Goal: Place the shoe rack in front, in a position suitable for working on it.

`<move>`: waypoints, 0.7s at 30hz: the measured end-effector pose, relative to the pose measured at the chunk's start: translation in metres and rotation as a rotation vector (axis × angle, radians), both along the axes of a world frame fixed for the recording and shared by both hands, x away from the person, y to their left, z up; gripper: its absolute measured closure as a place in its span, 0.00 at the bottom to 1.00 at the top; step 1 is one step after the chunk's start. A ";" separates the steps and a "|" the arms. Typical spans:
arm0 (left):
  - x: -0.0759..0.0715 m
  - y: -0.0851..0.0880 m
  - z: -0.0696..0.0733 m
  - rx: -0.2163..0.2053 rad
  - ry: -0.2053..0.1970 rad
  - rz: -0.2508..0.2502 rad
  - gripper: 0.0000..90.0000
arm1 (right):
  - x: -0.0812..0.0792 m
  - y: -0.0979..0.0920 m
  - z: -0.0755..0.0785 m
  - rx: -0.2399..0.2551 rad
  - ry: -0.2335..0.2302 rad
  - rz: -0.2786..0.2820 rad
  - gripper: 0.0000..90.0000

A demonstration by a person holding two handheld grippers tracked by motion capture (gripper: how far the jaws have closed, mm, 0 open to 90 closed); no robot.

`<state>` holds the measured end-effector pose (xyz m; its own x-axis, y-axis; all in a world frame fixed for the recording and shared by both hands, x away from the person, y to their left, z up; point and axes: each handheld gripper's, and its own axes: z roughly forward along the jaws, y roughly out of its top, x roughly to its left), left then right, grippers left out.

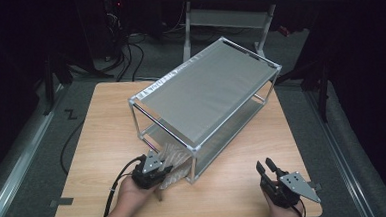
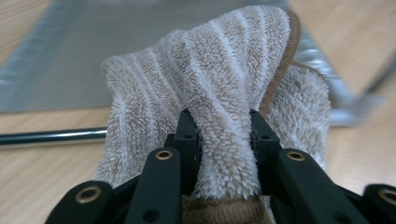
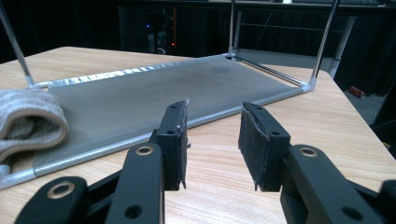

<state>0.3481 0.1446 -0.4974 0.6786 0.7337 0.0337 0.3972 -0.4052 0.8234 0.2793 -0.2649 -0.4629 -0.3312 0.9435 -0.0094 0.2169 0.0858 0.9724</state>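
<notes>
A beige striped towel (image 1: 176, 157) lies folded at the near end of a two-shelf metal rack (image 1: 205, 95), partly on its lower grey shelf (image 2: 93, 46). My left gripper (image 1: 154, 163) is shut on a raised fold of the towel (image 2: 219, 70), with the pads pressing it from both sides. In the left gripper view the left gripper (image 2: 222, 121) points along the lower shelf. My right gripper (image 1: 264, 164) rests near the table's front right edge, apart from the rack. Its jaws (image 3: 212, 116) stand open with nothing between them. The towel's rolled end (image 3: 28, 119) shows at the left of the right gripper view.
The rack sits diagonally across the wooden table (image 1: 107, 133), its top shelf covering much of the lower one. Thin metal posts (image 1: 191, 163) stand at its corners. Cables lie on the dark floor (image 1: 128, 57) behind the table. Bare wood lies left of the rack and between my hands.
</notes>
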 end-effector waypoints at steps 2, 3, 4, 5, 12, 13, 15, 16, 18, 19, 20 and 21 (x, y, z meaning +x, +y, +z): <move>0.008 0.010 0.001 0.031 -0.008 0.022 0.79 | 0.000 0.000 0.000 0.000 0.000 -0.001 0.69; 0.012 0.014 0.001 0.030 -0.009 0.038 0.79 | 0.000 0.000 0.000 0.001 0.000 -0.001 0.69; 0.015 0.018 0.001 0.030 -0.011 0.057 0.79 | 0.000 0.000 0.000 0.000 -0.001 0.000 0.69; 0.018 0.021 0.001 0.032 -0.016 0.076 0.79 | 0.000 0.000 0.000 -0.001 -0.001 0.000 0.69; 0.035 0.049 0.001 0.045 -0.041 0.200 0.78 | 0.000 -0.001 -0.001 0.001 0.003 -0.001 0.69; 0.037 0.053 0.002 0.046 -0.040 0.219 0.78 | 0.000 -0.001 -0.001 0.000 0.003 -0.001 0.69; 0.039 0.058 0.002 0.049 -0.037 0.231 0.78 | 0.000 -0.001 -0.001 0.000 0.004 0.000 0.69; 0.039 0.060 0.002 0.050 -0.037 0.234 0.78 | 0.000 -0.001 -0.001 -0.001 0.005 0.000 0.69; 0.039 0.061 0.001 0.038 -0.025 0.232 0.78 | 0.000 0.000 -0.001 0.000 0.005 0.001 0.69; 0.039 0.061 0.001 0.038 -0.018 0.226 0.78 | 0.000 0.000 -0.001 -0.001 0.006 -0.001 0.69; 0.039 0.060 0.001 0.038 -0.013 0.219 0.78 | 0.000 0.000 -0.001 -0.001 0.006 0.000 0.69; 0.037 0.058 0.001 0.034 -0.007 0.212 0.78 | 0.000 0.000 -0.001 -0.001 0.006 0.000 0.69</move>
<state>0.3856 0.2030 -0.4967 0.5086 0.8585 0.0654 0.4707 -0.3408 0.8138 0.2795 -0.2647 -0.4640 -0.3316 0.9434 -0.0079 0.2230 0.0866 0.9710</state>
